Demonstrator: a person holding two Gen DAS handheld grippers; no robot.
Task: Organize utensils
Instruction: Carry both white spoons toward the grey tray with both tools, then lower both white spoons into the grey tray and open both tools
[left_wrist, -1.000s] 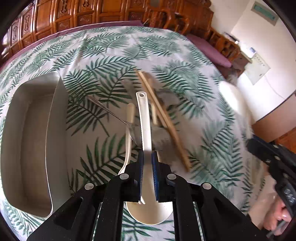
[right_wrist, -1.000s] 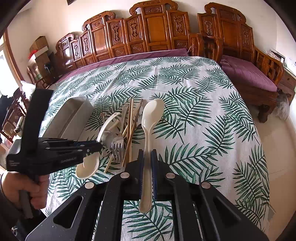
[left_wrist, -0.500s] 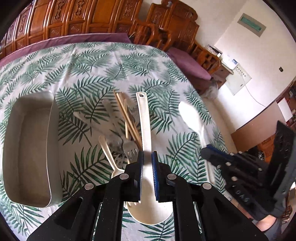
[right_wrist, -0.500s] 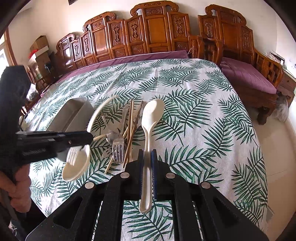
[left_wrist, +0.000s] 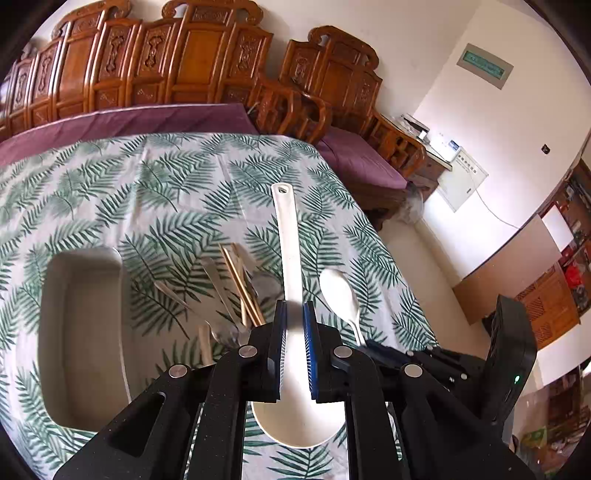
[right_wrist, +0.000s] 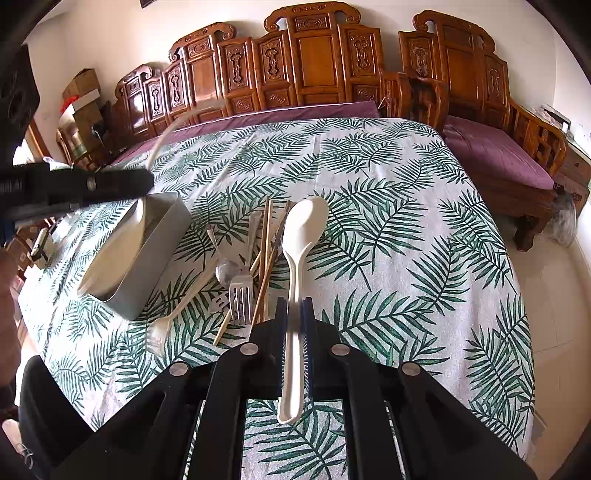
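Both tongs are clenched: the left tongs (left_wrist: 293, 334) grip a white ladle (left_wrist: 287, 258) mid-handle, the right tongs (right_wrist: 293, 325) a white rice spoon (right_wrist: 301, 236), above the counter (right_wrist: 406, 229). Swinging toward the grey bin (right_wrist: 147, 254), either might, I think, slip or snag the chopsticks (right_wrist: 264, 251).

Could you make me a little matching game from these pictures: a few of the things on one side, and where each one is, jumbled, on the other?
Things:
1. large white ladle
2. white spoon
3. metal fork
4. grey tray

Places:
A. lying in the utensil pile on the tablecloth
B. clamped by its handle in the right hand-held gripper
C. standing on the cloth to the left of the pile
D. clamped in the left hand-held gripper, handle pointing away

Pairs: 1-D, 2-B, 3-A, 4-C
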